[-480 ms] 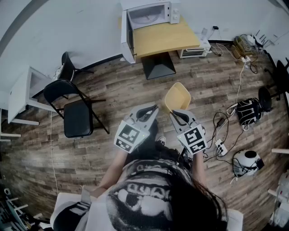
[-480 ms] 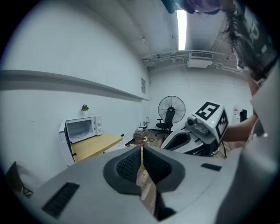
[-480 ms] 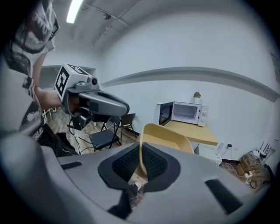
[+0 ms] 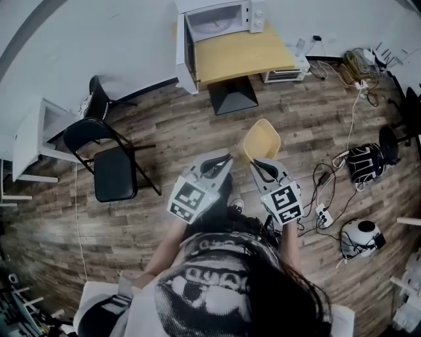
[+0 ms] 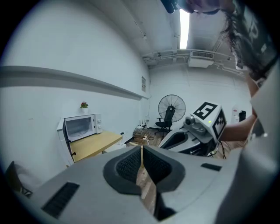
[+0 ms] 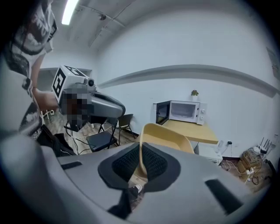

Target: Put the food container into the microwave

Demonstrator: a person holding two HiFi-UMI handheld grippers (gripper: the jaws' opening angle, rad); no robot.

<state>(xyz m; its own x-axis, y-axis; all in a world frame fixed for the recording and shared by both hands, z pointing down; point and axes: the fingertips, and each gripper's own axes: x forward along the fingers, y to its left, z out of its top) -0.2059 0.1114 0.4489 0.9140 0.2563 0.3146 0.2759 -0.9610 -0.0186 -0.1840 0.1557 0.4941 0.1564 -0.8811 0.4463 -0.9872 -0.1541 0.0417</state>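
Note:
A yellow food container (image 4: 261,140) hangs over the wooden floor, tilted, with my right gripper (image 4: 254,162) shut on its near rim. In the right gripper view the container's rim (image 6: 144,131) runs down between the dark pads of my right gripper (image 6: 140,162). The white microwave (image 4: 220,20) stands at the back of a wooden table (image 4: 240,56) with its door (image 4: 187,51) swung open to the left; the microwave (image 6: 183,111) is well ahead of the container. My left gripper (image 4: 226,158) is shut and empty, beside the right one. Its jaws meet in front of my left gripper (image 5: 141,151).
A black folding chair (image 4: 113,168) stands to the left, next to a white desk (image 4: 29,141). Cables and a power strip (image 4: 322,214), a black bag (image 4: 364,162) and a white round device (image 4: 359,237) lie on the floor at the right. A small white appliance (image 4: 283,74) sits beside the table.
Both grippers and the container have drifted slightly right in the head view. The grip on the container is unchanged.

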